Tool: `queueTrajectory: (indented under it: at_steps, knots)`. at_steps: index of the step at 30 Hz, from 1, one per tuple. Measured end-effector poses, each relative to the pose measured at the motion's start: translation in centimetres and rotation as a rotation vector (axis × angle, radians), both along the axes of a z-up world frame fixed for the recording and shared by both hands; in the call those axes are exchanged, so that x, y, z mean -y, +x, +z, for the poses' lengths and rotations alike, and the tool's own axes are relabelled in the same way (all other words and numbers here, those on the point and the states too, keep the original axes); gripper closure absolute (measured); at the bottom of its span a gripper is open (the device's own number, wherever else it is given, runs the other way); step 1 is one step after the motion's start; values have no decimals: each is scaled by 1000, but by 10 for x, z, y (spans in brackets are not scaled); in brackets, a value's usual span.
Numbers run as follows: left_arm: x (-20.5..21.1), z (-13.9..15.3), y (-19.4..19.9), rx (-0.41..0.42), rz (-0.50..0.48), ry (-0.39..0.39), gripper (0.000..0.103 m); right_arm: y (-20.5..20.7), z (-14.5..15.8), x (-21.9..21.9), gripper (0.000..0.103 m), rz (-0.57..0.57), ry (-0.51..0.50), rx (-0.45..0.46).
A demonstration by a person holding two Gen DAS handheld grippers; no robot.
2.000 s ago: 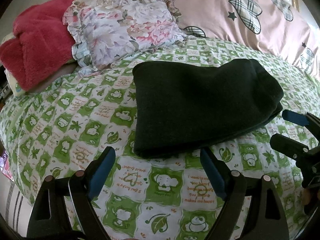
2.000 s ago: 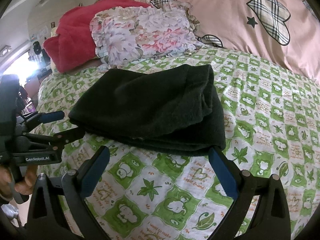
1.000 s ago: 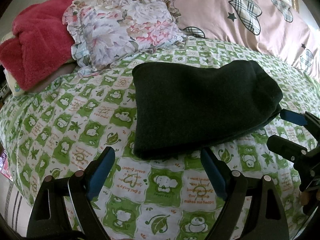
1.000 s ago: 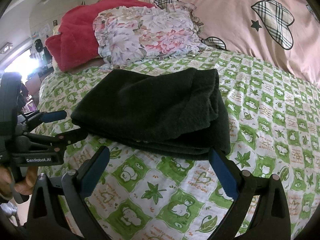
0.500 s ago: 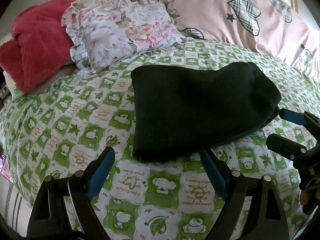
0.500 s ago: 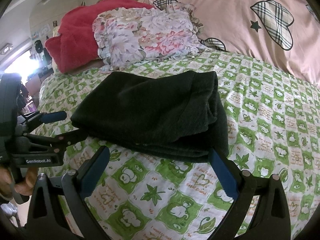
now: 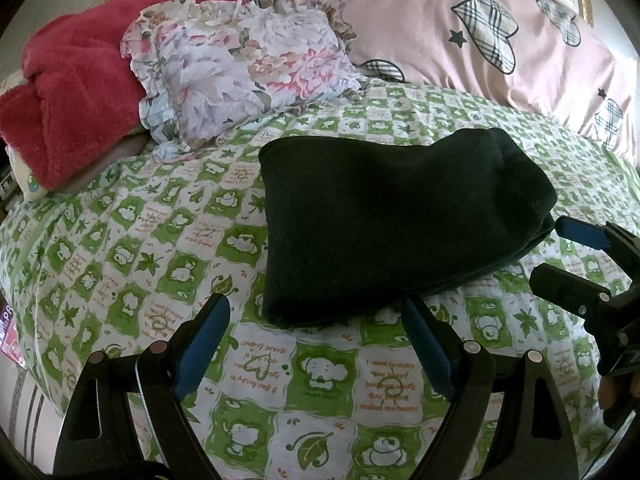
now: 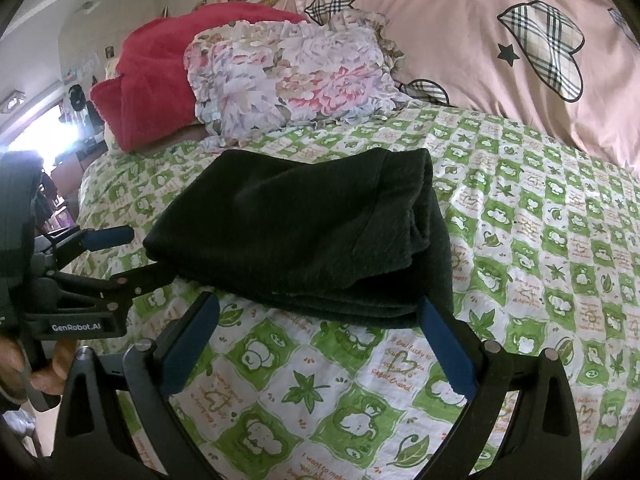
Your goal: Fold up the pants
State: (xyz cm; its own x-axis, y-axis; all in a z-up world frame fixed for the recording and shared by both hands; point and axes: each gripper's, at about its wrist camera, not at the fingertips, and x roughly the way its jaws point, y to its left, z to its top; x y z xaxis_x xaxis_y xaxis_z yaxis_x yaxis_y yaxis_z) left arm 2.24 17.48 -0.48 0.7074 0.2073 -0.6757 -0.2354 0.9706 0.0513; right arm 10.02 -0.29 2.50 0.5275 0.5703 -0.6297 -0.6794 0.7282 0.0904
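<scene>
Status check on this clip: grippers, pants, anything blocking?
Left gripper open, empty. Right gripper open, empty. Black pants folded flat on green bedsheet, untouched. Floral pillow behind, clear of pants.

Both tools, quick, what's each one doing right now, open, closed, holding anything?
Left tool: open, holding nothing, near the folded dark green fleece pants.
Right tool: open, holding nothing.

green patterned bedsheet [image 7: 120, 240], floral pillow [image 7: 248, 64], red blanket [image 7: 68, 80], pink duvet [image 7: 460, 32]
</scene>
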Motion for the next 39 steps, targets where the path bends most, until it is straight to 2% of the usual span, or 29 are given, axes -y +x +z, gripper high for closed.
queueTrajectory:
  at_steps: [12, 18, 39]
  knots:
    - [-2, 13, 3, 36, -8, -31, 15, 2, 13, 7, 4, -27, 34, 18]
    - [-2, 14, 2, 53, 8, -14, 15, 4, 13, 8, 4, -32, 36, 14]
    - [-7, 20, 11, 57, 13, -30, 15, 4, 20, 2, 4, -16, 45, 32]
